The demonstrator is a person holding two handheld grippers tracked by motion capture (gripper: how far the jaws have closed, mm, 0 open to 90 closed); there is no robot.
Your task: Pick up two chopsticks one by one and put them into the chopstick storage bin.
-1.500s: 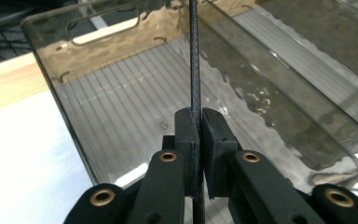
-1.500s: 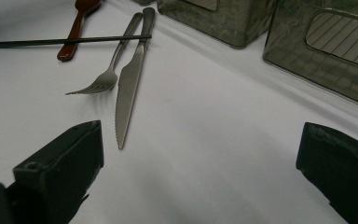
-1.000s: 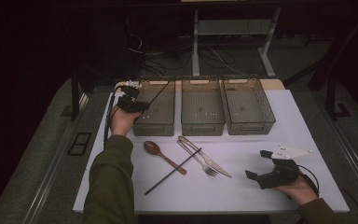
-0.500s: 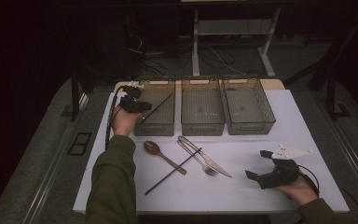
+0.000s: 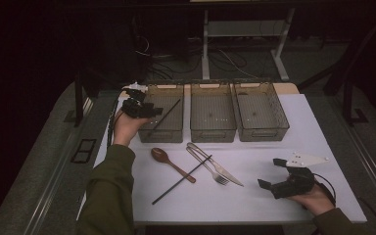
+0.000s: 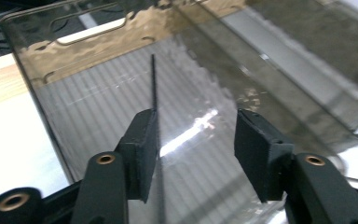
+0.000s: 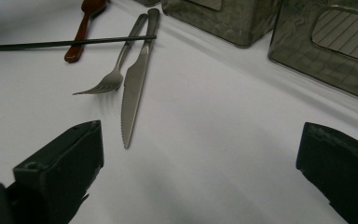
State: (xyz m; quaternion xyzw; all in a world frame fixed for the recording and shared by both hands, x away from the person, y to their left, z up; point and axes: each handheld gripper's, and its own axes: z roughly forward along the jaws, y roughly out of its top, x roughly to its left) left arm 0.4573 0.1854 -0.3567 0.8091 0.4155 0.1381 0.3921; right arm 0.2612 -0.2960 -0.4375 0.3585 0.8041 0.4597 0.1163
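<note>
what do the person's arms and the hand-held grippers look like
Both sleeves are olive green, the left sleeve long to the wrist. Each hand-held gripper is black, the left hand-held gripper with a dark cable, the right hand-held gripper topped by a pale three-cornered plate. Flat rectangular pads, brass-coloured rivets.

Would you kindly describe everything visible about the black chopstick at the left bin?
The chopstick is a thin, straight, matte black stick of uniform colour. It lies slanted in the left bin, its far end deeper inside, its near end by the left gripper. In the left gripper view it runs along the inner face of one pad, apart from the other. The jaws have just been opening, so it looks released. What it is made of cannot be told.
</note>
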